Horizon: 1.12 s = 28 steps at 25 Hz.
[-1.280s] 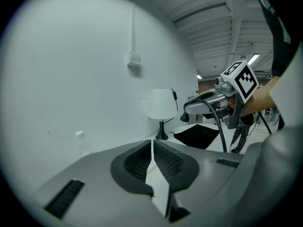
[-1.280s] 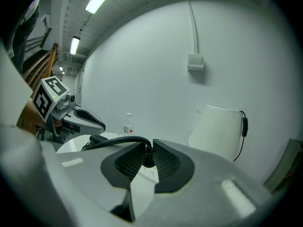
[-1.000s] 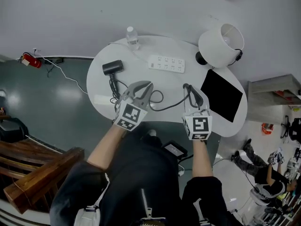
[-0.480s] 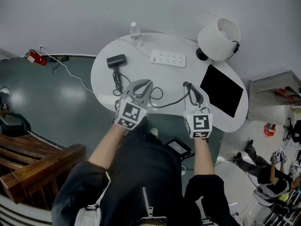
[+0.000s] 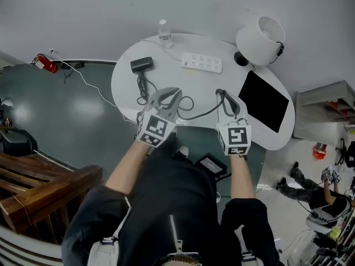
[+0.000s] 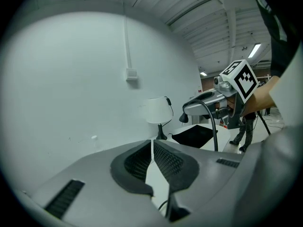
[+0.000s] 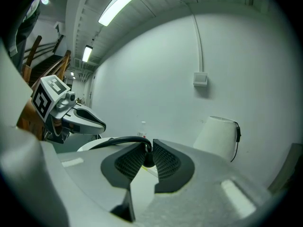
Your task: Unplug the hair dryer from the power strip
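The hair dryer [image 5: 142, 64] is black and lies on the far left part of the white desk [image 5: 126, 90], with its black cable [image 5: 197, 113] running toward the person, curling into loose loops near the desk's near edge and then rising to the right tongs [image 5: 222, 95]. The right tongs are clamped on the cable's end; in the right gripper view the ribbed pads press on a rounded black piece from which the cable arcs away to the left. That end is held above the near part of the desk, well apart from the white power strip [image 5: 201, 62], which lies flat toward the far edge, between the hair dryer and the lamp [image 5: 259, 41]. The left tongs [image 5: 174, 93] hover just beside the cable loops, and the left gripper view shows their pads drawn together with only a hairline slit between them and nothing gripped. Both pairs of tongs point away from the person and slightly downward, side by side, each carrying its marker cube at the back. A clear bottle [image 5: 163, 30] stands at the far rim of the desk, behind the power strip. The lamp has a white shade and a black base at the far right, and a flat black rectangular pad [image 5: 265, 101] lies on the desk's right end, near the right tongs
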Available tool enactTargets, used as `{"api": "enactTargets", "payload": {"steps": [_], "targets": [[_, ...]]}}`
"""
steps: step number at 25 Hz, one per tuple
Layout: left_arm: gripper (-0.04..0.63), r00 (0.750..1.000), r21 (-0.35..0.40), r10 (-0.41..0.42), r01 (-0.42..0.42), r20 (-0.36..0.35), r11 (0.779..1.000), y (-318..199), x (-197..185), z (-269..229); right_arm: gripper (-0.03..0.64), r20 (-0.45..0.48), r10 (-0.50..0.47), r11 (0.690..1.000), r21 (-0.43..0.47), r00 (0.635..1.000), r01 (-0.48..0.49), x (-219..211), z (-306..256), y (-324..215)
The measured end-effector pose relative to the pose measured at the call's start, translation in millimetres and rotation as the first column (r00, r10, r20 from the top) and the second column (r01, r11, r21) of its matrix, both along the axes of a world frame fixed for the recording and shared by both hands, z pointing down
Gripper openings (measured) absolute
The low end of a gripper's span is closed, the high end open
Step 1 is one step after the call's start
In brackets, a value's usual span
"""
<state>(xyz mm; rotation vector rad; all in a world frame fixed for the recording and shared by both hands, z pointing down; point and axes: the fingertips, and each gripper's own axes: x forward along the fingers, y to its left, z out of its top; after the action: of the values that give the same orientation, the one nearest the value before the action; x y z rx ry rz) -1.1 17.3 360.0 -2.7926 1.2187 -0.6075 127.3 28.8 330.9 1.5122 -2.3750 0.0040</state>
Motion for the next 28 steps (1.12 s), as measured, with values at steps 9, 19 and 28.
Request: {"api": "enactTargets", "payload": {"steps": [9, 19, 28], "targets": [[0.025, 1.0, 0.014, -0.002, 0.002, -0.002, 1.0, 5.5, -2.4, -4.4, 0.051, -0.01, 0.0, 1.0, 0.009, 1.0, 0.0, -1.6, -4.8, 6.1], [0.025, 1.0, 0.013, 0.001, -0.001, -0.005, 1.0, 12.3, -1.6, -4.8, 0.051, -0.013, -0.004, 1.0, -0.002, 1.0, 0.004, -4.7, -3.1, 13.9], [0.025, 1.0, 0.004, 0.005, -0.005, 0.0, 1.0, 6.8, -1.4, -0.3, 0.051, -0.017, 0.001, 1.0, -0.01, 1.0, -0.002, -1.8, 3.2, 7.8]]}}
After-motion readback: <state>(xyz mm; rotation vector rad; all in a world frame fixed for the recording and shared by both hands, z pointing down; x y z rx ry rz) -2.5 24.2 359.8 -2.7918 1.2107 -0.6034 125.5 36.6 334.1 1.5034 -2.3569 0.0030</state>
